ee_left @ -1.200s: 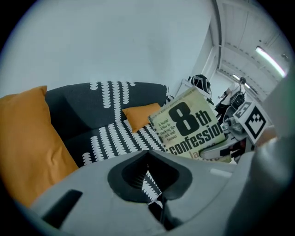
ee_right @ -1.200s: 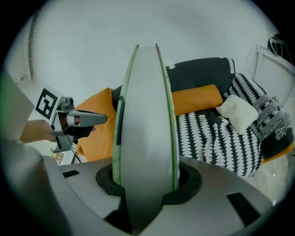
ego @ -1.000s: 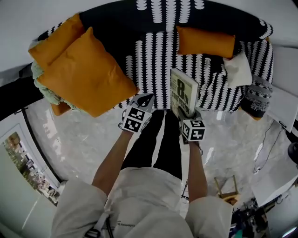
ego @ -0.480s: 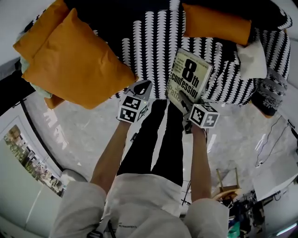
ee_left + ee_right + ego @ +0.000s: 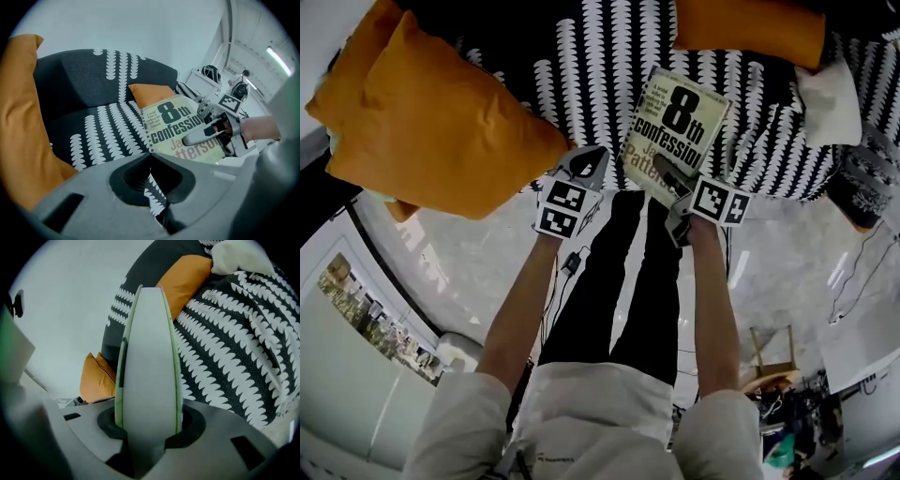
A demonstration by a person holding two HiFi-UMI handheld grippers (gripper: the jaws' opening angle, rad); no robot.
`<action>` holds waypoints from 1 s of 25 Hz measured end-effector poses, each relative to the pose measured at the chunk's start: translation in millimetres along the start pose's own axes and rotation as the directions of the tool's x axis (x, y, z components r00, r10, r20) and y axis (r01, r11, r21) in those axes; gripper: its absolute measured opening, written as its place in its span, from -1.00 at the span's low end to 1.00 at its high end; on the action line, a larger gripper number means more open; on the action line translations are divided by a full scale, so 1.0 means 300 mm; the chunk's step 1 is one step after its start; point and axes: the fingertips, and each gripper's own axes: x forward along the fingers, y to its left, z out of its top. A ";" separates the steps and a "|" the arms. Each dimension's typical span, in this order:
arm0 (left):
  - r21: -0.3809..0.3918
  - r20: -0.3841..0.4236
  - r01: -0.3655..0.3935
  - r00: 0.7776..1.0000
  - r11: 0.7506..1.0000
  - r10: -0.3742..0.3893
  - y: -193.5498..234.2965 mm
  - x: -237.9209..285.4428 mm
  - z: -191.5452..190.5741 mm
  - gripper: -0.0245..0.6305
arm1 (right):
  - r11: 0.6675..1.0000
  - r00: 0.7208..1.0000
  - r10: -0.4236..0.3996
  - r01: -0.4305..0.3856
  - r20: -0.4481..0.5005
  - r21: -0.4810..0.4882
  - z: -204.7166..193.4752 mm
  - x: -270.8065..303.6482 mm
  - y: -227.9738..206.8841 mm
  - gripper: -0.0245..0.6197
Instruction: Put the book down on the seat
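Held the book (image 5: 675,127) tilted over the front edge of the seat (image 5: 581,84).

Carried on the black-and-white patterned seat a large orange cushion (image 5: 441,122) at the left end, a smaller orange cushion (image 5: 750,28) along the back edge, and a white cushion (image 5: 830,89) toward the right end. Clamped the book's near edge in the right gripper (image 5: 664,171), one jaw across the cover. Showed a pale green cover, face up, with a bold black "8th confession" title. Hung the left gripper (image 5: 595,157) just beside the book, jaws drawn together on nothing. Could not tell whether the book touched the fabric.
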 end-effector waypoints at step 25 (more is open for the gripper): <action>0.052 -0.045 0.043 0.998 0.998 -0.040 0.011 0.161 -0.075 -0.90 | 0.984 0.993 0.120 -0.121 0.017 0.132 -0.033 0.149 -0.034 -0.26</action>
